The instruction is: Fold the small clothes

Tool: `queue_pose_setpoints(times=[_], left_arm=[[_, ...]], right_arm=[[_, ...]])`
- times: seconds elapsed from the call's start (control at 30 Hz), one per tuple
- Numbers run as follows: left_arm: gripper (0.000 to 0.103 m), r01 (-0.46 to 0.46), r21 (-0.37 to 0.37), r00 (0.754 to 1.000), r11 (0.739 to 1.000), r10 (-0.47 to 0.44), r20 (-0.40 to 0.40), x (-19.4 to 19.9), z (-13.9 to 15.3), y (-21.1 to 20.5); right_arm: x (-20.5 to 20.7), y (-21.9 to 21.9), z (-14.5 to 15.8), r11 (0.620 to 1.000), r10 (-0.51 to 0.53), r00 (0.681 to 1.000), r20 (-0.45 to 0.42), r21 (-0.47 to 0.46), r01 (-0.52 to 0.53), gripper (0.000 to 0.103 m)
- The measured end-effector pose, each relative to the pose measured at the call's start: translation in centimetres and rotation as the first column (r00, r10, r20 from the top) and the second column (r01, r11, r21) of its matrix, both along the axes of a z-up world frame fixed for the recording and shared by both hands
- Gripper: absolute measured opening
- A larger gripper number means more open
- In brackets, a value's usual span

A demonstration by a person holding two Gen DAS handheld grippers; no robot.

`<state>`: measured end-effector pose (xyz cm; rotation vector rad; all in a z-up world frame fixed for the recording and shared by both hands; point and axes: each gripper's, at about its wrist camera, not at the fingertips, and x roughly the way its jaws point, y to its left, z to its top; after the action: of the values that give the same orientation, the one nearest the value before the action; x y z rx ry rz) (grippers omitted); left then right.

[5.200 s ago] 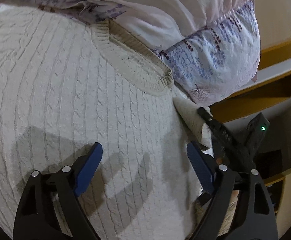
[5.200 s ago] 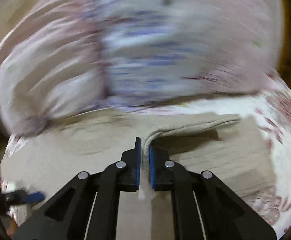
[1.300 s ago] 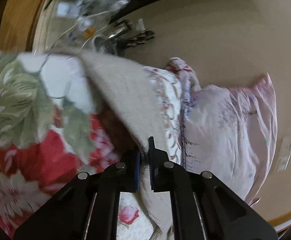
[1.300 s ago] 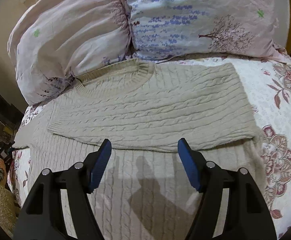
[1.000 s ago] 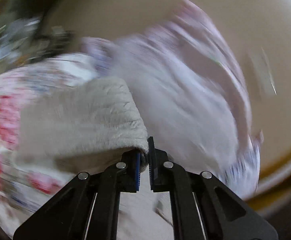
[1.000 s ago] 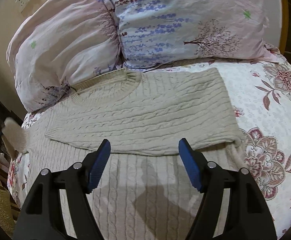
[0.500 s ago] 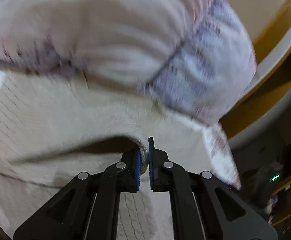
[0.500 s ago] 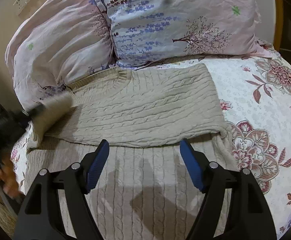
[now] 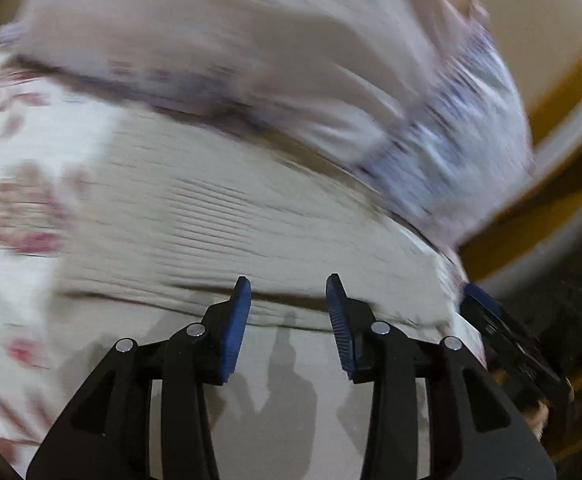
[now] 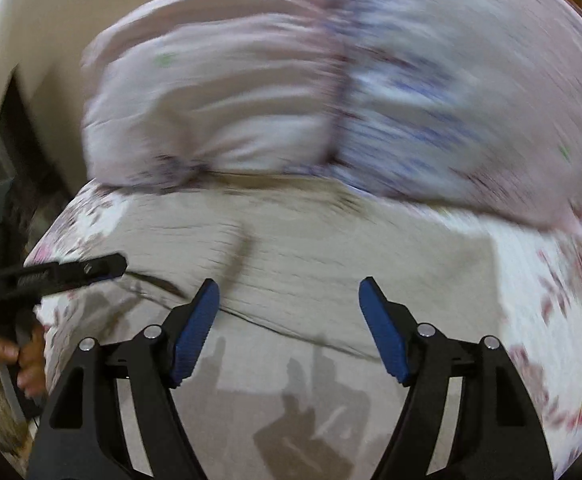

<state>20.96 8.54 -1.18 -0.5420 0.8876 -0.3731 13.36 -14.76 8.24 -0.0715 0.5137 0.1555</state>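
Observation:
A cream cable-knit sweater [image 9: 251, 216] lies flat on the bed with both sleeves folded across its front; it also shows in the right wrist view [image 10: 331, 248]. My left gripper [image 9: 289, 300] is open and empty just above the sweater's folded sleeve edge. My right gripper [image 10: 289, 312] is open wide and empty over the sweater's middle. The left gripper also shows in the right wrist view [image 10: 91, 268] at the sweater's left edge. Both views are motion-blurred.
Two pink and lilac pillows [image 10: 331, 92] lie behind the sweater's collar. The floral bedspread [image 10: 551, 280] shows on either side. A wooden bed frame [image 9: 563, 184] runs at the right of the left wrist view.
My left gripper carried the left sleeve across the sweater, let it go and opened. My right gripper stayed open and empty while its view shifted closer.

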Motion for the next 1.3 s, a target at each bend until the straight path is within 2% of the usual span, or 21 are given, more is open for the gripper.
queue_pose_setpoints(times=[0.1,0.17,0.27,0.4,0.5,0.6,0.63,0.7,0.8,0.87,0.93,1.0,1.03,1.13,1.2,1.27,1.3], left_arm=[[0.039,-0.077,0.022,0.996,0.997,0.078,-0.042,0.2,-1.3,2.9],[0.039,-0.097,0.05,0.994,0.994,0.1,-0.049,0.2,-1.9,3.7],[0.034,-0.106,0.024,0.993,0.994,0.108,-0.057,0.0,-2.4,4.6],[0.033,-0.111,-0.003,0.992,0.994,0.111,-0.06,-0.3,-2.8,5.6],[0.033,-0.102,0.002,0.993,0.995,0.102,-0.05,-0.3,-2.7,5.5],[0.033,-0.098,-0.004,0.994,0.995,0.098,-0.05,-0.4,-2.7,5.5],[0.033,-0.098,-0.007,0.994,0.995,0.097,-0.051,-0.3,-2.8,5.4],[0.033,-0.098,-0.013,0.994,0.995,0.097,-0.052,-0.3,-2.9,5.6],[0.033,-0.097,-0.015,0.994,0.995,0.096,-0.051,-0.3,-2.8,5.5],[0.034,-0.096,-0.012,0.994,0.995,0.095,-0.049,-0.3,-2.8,5.4],[0.036,-0.092,-0.014,0.995,0.996,0.091,-0.048,-0.4,-2.8,5.4],[0.044,-0.084,-0.035,0.995,0.996,0.082,-0.05,-0.4,-2.7,5.4],[0.046,-0.08,-0.044,0.996,0.996,0.078,-0.049,-0.4,-2.7,5.3],[0.055,-0.065,-0.048,0.997,0.997,0.063,-0.043,-0.6,-2.5,5.0],[0.061,-0.057,-0.053,0.998,0.997,0.055,-0.042,-0.7,-2.4,4.8],[0.062,-0.049,-0.059,0.998,0.997,0.047,-0.046,-0.9,-2.3,4.7],[0.062,-0.045,-0.061,0.998,0.997,0.043,-0.048,-1.1,-2.2,4.6]], right_arm=[[2.1,5.7,-0.5,0.984,0.152,0.988,-0.017,-0.093,-0.153,0.052],[3.2,8.4,-1.2,0.967,0.204,0.978,-0.037,-0.15,-0.207,0.042],[4.8,12.4,-2.9,0.929,0.259,0.963,-0.072,-0.255,-0.269,0.04],[6.2,16.0,-5.2,0.87,0.27,0.957,-0.109,-0.397,-0.291,0.04],[7.2,16.5,-6.4,0.861,0.234,0.965,-0.119,-0.435,-0.262,0.036],[7.7,15.5,-6.1,0.893,0.207,0.971,-0.117,-0.382,-0.236,0.017],[7.8,15.0,-5.8,0.904,0.198,0.974,-0.114,-0.362,-0.226,0.006],[7.9,14.0,-4.9,0.934,0.186,0.977,-0.102,-0.289,-0.208,0.005],[7.0,10.8,-2.5,0.983,0.129,0.991,-0.036,-0.127,-0.133,0.005],[5.3,6.4,-0.7,0.997,0.049,0.999,0.013,0.053,-0.05,0.005],[3.6,2.1,0.2,0.982,-0.048,0.998,0.04,0.185,0.04,0.005],[1.4,-3.1,-0.2,0.935,-0.19,0.981,0.028,0.31,0.172,0.006],[0.7,-4.9,-0.8,0.915,-0.238,0.971,0.004,0.336,0.222,0.007],[-0.5,-10.0,-3.6,0.856,-0.346,0.926,-0.15,0.354,0.377,0.022],[-1.1,-12.4,-4.5,0.812,-0.383,0.901,-0.203,0.392,0.433,0.029],[-1.4,-14.4,-4.6,0.767,-0.383,0.896,-0.225,0.463,0.444,0.046],[-1.3,-15.0,-4.6,0.756,-0.369,0.899,-0.234,0.487,0.438,0.046]])
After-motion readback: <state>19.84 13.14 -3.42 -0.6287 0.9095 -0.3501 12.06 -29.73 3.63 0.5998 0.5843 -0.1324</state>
